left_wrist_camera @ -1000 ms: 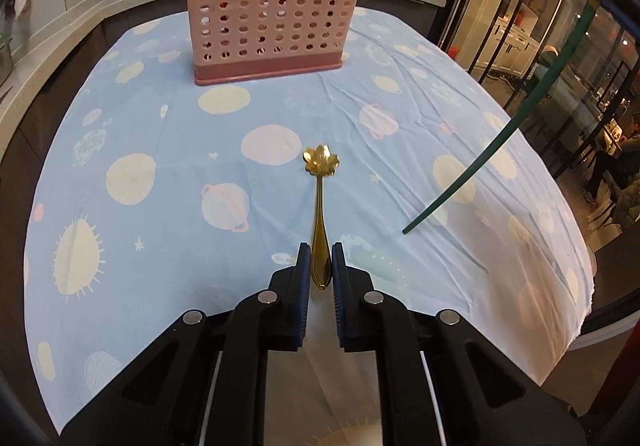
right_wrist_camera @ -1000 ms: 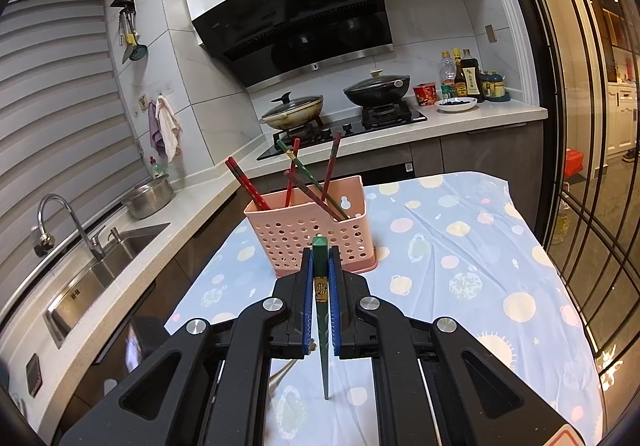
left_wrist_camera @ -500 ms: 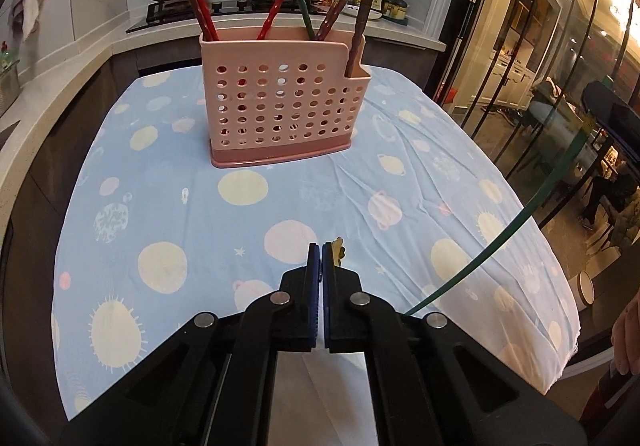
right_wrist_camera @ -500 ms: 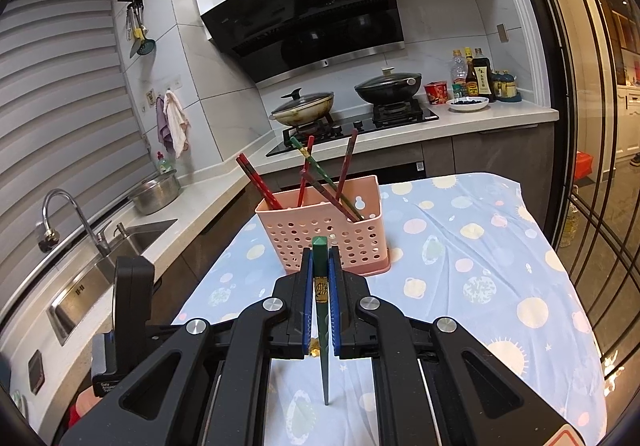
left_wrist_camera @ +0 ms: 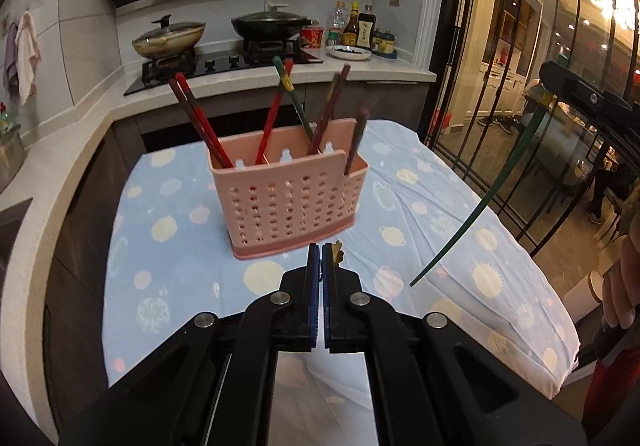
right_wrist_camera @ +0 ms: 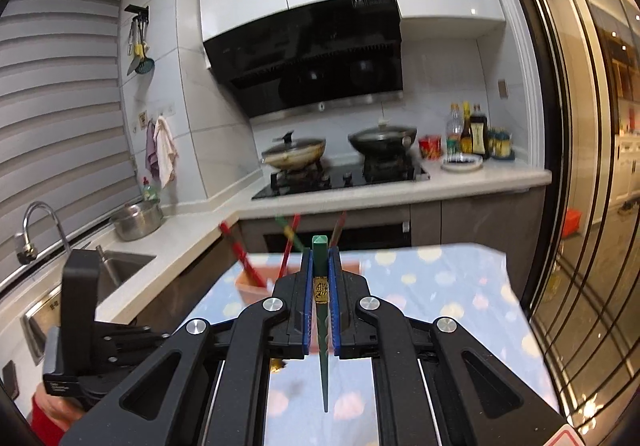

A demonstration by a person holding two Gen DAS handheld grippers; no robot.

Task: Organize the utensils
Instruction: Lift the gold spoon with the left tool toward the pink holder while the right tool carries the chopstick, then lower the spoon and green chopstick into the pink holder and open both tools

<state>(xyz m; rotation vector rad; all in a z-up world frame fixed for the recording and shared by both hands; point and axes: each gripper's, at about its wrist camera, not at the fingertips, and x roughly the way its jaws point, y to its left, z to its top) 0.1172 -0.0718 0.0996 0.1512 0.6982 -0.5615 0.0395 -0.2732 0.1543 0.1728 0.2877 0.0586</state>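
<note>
Mostly hidden, the gold spoon (left_wrist_camera: 338,253) seems pinched by left gripper (left_wrist_camera: 321,258); right gripper (right_wrist_camera: 320,266) clamps the green chopstick (right_wrist_camera: 322,326).

The left black two-finger gripper (left_wrist_camera: 321,266) stands closed at the near edge, with the flower-shaped end of a small golden spoon (left_wrist_camera: 337,252) showing beside its right finger. Just beyond it stands a pink perforated plastic holder (left_wrist_camera: 286,201) with red and green chopsticks (left_wrist_camera: 276,111) on the blue planet-printed tablecloth (left_wrist_camera: 180,246). At the right, a long green chopstick (left_wrist_camera: 496,185) hangs in the air, tilted.

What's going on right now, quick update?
Left gripper shut on gold spoon, lifted. Right gripper shut on green chopstick. Pink caddy ahead, nothing in the way.
</note>
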